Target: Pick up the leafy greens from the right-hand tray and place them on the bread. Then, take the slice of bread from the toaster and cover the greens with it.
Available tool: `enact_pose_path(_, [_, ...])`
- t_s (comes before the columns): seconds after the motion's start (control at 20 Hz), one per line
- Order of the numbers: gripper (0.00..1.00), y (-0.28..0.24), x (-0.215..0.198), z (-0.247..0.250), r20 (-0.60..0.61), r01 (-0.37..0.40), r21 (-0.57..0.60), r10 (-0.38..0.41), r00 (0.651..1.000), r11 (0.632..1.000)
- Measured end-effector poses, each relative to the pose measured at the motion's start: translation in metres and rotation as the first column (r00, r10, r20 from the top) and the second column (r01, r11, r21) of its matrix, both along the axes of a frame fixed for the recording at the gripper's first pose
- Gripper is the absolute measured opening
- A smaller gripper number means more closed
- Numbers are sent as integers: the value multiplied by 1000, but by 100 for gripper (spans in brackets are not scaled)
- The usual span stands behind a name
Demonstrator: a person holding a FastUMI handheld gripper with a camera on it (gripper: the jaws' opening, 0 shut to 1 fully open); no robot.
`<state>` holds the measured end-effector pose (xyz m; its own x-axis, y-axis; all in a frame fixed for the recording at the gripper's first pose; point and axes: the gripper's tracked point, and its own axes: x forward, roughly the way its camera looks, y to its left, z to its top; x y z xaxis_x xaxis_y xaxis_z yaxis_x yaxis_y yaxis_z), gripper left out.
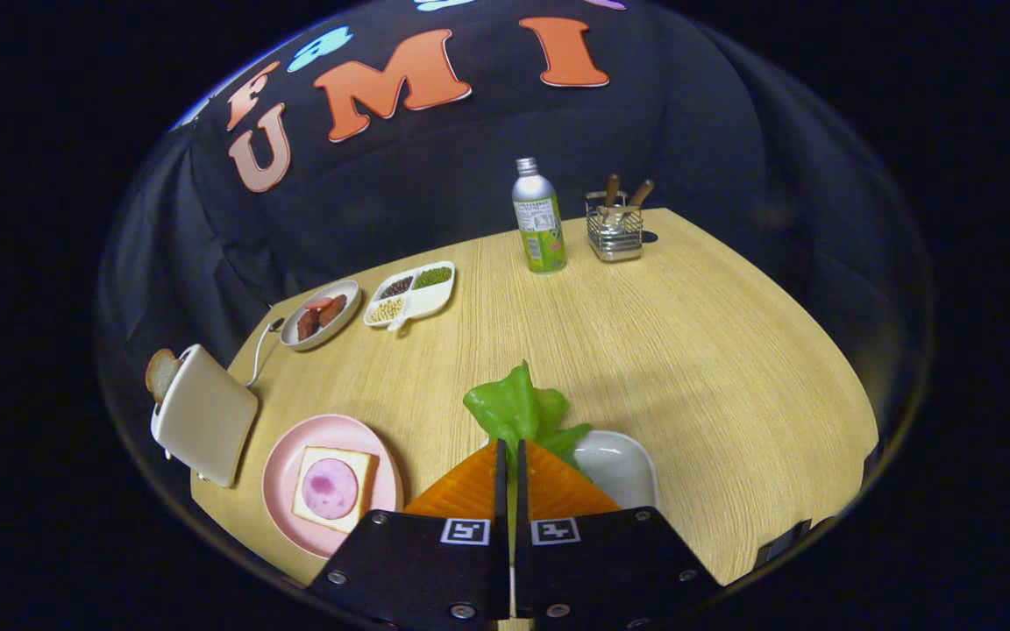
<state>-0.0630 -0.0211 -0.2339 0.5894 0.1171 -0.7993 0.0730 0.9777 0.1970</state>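
Note:
My gripper (509, 447) is shut on the leafy greens (518, 410), which stick up ahead of the fingertips, lifted above the white tray (623, 464) just right of the fingers. Left of the fingers a pink plate (281, 469) holds a bread slice topped with a round of ham (331, 488). Further left stands the cream toaster (205, 425) with a slice of bread (160, 372) poking out of its top.
Beyond the plate sit a small bowl of sausage pieces (321, 314) and a divided dish of beans (410, 294). At the table's far side stand a metal bottle (538, 217) and a wire utensil holder (615, 228). A cord runs from the toaster.

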Motion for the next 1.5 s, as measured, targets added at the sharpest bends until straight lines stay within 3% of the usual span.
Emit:
enact_pose_path(0.3, [3,57,8,26,84,-135,35,131,988,990])
enact_pose_path(0.8, [3,139,-4,13,79,-329,41,326,942,943])
enact_pose_path(1.15, [3,175,-24,-15,9,-396,53,396,918,917])
enact_pose_path(1.5, [7,195,-29,-18,-17,-397,101,400,916,912])
